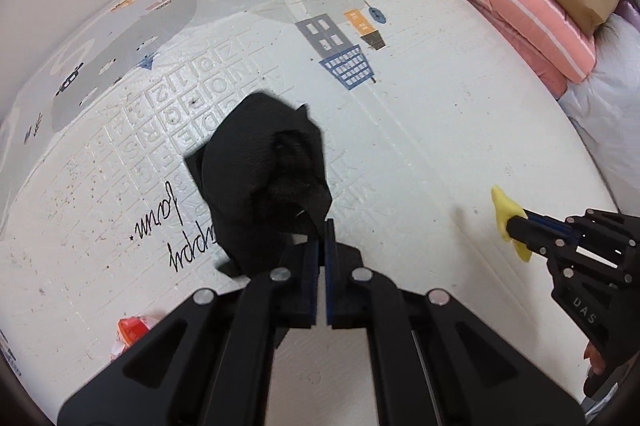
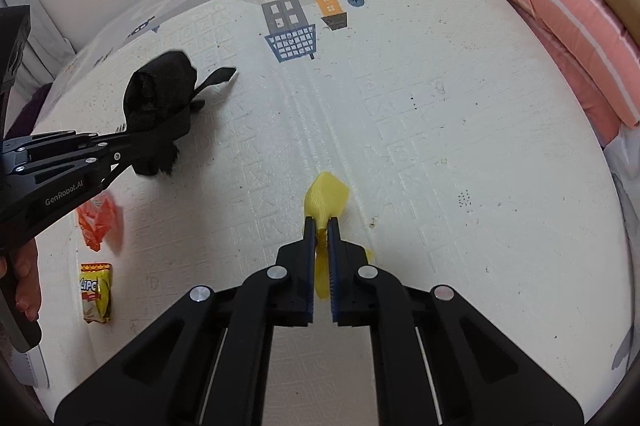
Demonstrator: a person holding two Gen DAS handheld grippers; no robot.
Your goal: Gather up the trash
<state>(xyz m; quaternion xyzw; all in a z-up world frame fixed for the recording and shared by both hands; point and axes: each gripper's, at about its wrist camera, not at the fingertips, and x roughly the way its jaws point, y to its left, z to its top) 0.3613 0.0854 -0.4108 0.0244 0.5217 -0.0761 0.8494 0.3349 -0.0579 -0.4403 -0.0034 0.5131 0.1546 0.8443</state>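
A crumpled black bag (image 1: 260, 177) hangs from my left gripper (image 1: 322, 226), which is shut on a fold of it above the white play mat (image 1: 440, 153). In the right wrist view the same black bag (image 2: 160, 105) dangles at the left gripper's tip (image 2: 168, 141). My right gripper (image 2: 321, 226) is shut on a yellow scrap of wrapper (image 2: 326, 197), whose tail shows between the pads. From the left wrist view that yellow scrap (image 1: 505, 209) sticks out of the right gripper (image 1: 516, 222) at the right edge.
A red-orange wrapper (image 2: 98, 220) and a yellow snack packet (image 2: 96, 292) lie on the mat (image 2: 440, 145) at the left; the red wrapper (image 1: 134, 330) also shows bottom left. Folded pink bedding (image 2: 552, 25) and pillows line the right side. A wall and window stand behind.
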